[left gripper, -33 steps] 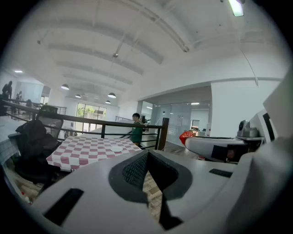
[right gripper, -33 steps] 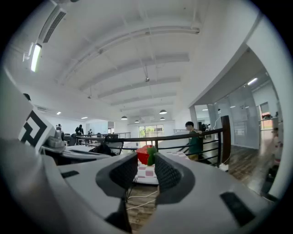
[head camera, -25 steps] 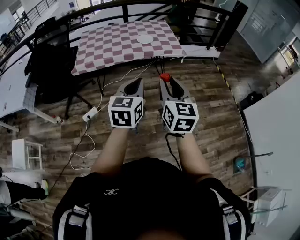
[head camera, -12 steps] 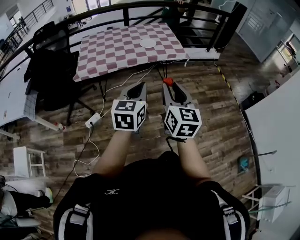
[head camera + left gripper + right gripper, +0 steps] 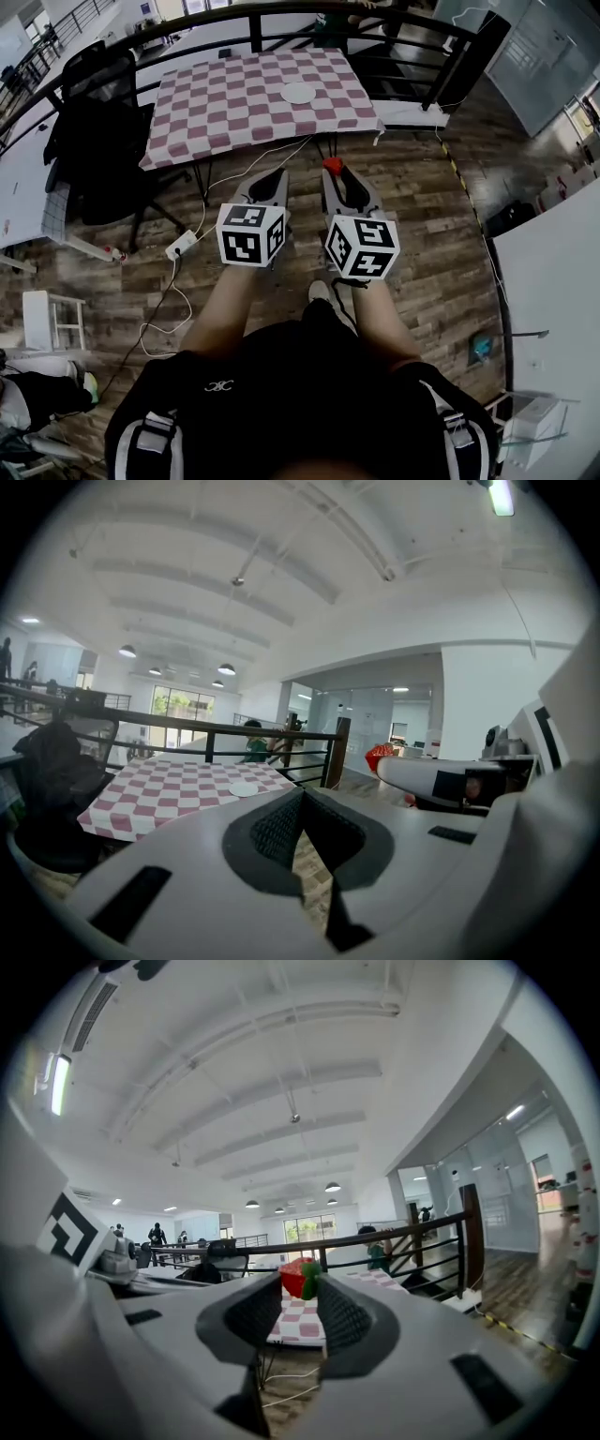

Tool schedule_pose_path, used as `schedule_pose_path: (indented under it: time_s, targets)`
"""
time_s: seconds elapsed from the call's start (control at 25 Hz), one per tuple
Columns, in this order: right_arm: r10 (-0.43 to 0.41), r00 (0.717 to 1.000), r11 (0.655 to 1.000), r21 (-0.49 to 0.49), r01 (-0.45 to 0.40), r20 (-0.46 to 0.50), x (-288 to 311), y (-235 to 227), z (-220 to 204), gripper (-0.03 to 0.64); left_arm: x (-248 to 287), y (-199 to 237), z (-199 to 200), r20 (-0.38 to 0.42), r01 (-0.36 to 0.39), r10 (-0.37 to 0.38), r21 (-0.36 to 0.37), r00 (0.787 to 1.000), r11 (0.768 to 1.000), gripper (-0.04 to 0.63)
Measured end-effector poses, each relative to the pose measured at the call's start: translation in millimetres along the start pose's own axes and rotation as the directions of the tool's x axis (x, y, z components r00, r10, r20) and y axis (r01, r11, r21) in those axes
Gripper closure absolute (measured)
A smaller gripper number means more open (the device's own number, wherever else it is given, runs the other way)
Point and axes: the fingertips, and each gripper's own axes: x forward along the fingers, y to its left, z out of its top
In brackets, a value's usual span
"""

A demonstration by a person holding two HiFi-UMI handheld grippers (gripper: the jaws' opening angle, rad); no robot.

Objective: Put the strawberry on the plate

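The right tongs [image 5: 333, 172] pinch the strawberry [image 5: 296, 1278] at their tips, the left tongs [image 5: 278, 174] are closed on nothing, and both have drawn slightly nearer the plate [image 5: 298, 92] on the checked surface [image 5: 216, 103], though well short of it.

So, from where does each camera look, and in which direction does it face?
Head view: on the person's head, looks steeply down at floor and checked table; shows forearms, left claw, right claw.
Left gripper view: on the left claw, looks forward along its closed jaws toward the table; right claw shows at right.
Right gripper view: on the right claw, looks forward along jaws gripping the strawberry.
Shared: head and left gripper views both show the white plate on the table.
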Motion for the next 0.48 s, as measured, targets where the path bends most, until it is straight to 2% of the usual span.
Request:
schedule_pose_path:
  time_s: [0.28,0.48]
  targets:
    - [0.044,0.999,0.999,0.012,-0.044,-0.019,73.2,-75.9,13.7,0.491,89.0,3.6,34.5,0.005,-0.070,0.070,0.007,0.998,0.998,0.598]
    - [0.086,0.996,0.996,0.009,-0.086,-0.028,112.5,-121.9,22.6,0.491,143.9,2.8,46.2,0.013,-0.106,0.107,-0.049,0.994,0.993,0.598]
